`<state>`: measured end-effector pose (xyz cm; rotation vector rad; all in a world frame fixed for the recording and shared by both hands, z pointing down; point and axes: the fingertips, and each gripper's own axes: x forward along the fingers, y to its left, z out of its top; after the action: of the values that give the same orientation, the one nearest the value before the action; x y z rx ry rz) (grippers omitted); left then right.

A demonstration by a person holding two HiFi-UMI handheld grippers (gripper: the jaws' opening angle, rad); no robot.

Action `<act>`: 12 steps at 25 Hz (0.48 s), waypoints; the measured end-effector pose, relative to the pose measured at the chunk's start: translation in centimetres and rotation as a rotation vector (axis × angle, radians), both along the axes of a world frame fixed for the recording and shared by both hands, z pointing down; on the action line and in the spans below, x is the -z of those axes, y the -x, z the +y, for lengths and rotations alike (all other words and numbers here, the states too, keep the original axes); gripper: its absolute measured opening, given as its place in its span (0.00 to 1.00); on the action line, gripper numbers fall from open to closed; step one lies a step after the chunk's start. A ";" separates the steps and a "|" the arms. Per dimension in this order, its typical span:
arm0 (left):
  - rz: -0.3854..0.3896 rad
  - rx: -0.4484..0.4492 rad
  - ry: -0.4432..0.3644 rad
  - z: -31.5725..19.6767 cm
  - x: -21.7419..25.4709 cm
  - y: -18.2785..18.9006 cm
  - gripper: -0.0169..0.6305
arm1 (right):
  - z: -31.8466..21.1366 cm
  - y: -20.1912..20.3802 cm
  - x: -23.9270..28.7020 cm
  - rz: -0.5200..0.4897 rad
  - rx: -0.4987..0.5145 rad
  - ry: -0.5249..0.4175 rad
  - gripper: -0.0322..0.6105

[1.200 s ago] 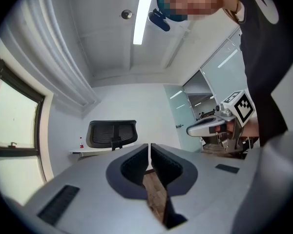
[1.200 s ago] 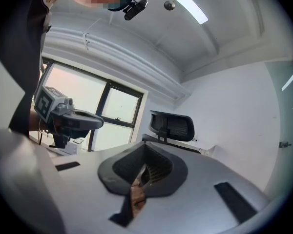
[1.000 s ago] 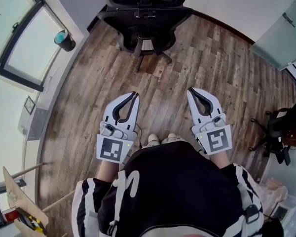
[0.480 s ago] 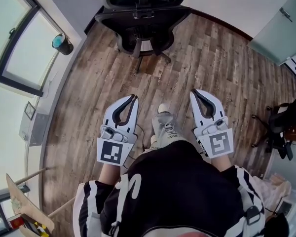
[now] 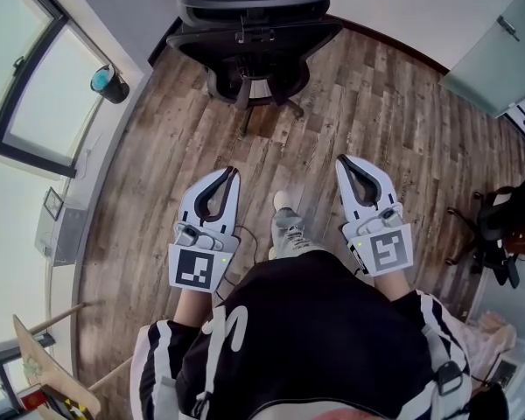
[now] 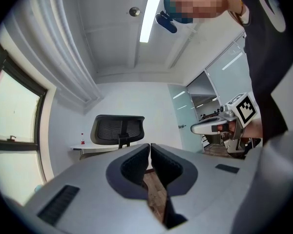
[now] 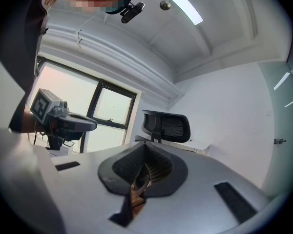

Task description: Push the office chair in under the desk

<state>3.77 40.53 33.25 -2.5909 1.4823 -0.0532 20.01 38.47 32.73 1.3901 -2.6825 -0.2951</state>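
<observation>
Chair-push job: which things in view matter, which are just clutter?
Job: office chair, desk, left gripper, right gripper, both shut and empty.
Lying about: teal-topped container by the window, second black chair at right, wooden frame at lower left.

Your right tool (image 7: pixel 145 147) has its jaws pressed together with nothing between them. It points level at the office chair (image 7: pixel 167 126), whose mesh back stands well apart from the tips, with the white desk (image 7: pixel 201 149) behind it. Your left tool (image 7: pixel 63 122) shows at the left, before the window (image 7: pixel 110 116).
</observation>
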 end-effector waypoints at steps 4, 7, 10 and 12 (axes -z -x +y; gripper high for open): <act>-0.011 -0.002 -0.018 -2.2 0.6 0.3 0.06 | -2.3 0.4 0.6 -0.010 -0.004 -0.013 0.06; -0.012 -0.001 -0.023 -3.9 0.9 0.5 0.06 | -3.9 0.3 0.7 -0.015 -0.007 -0.015 0.06; -0.013 -0.002 -0.026 -5.5 1.1 0.5 0.06 | -5.5 0.1 0.6 -0.018 -0.014 -0.008 0.06; -0.015 0.002 -0.021 -6.7 1.0 0.8 0.06 | -6.8 0.3 0.4 -0.020 -0.017 -0.002 0.06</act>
<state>2.92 33.86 32.28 -2.5671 1.4721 -0.0575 19.73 31.70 32.31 1.4231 -2.6851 -0.2840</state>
